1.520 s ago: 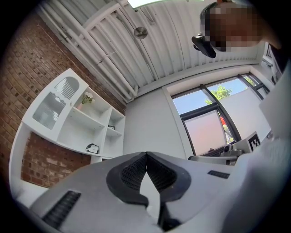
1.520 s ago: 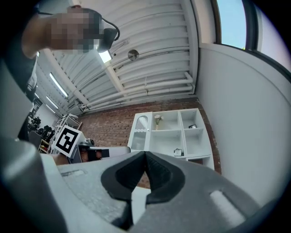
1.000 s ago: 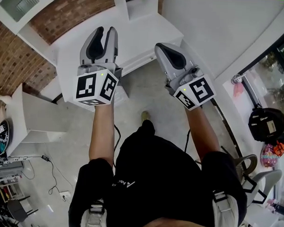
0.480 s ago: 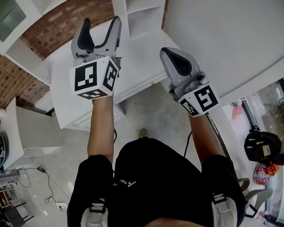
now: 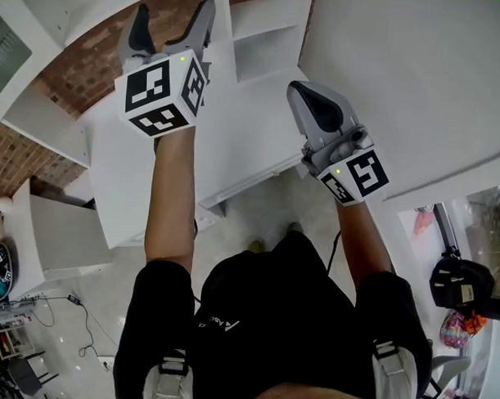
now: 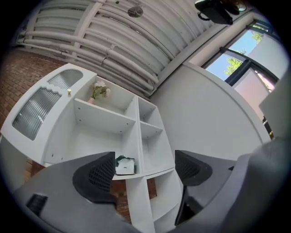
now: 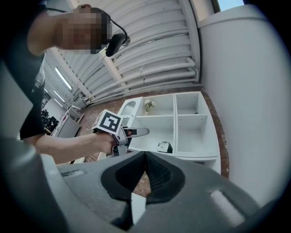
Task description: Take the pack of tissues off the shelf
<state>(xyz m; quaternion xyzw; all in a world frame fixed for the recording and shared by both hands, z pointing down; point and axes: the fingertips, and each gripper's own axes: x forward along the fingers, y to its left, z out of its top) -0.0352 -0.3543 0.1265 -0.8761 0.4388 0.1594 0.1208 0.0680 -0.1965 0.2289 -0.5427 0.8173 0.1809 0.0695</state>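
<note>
The pack of tissues, white with a green top, lies in a lower compartment of the white shelf unit; it also shows in the right gripper view. My left gripper is raised toward the shelf, well short of the pack. Its jaws are opening, and the left gripper view shows only air between them, with the pack far beyond. My right gripper hangs lower and to the right, its jaws pressed together on nothing. The left gripper is visible from the right gripper view.
A small vase of flowers stands in the top left compartment. A cabinet with ribbed glass doors adjoins the shelf on the left. A plain white wall runs along the right, brick wall behind. Other compartments hold nothing.
My left gripper has risen up and forward toward the shelf and its jaws have spread wide. The right gripper has stayed shut and shifted only slightly.
</note>
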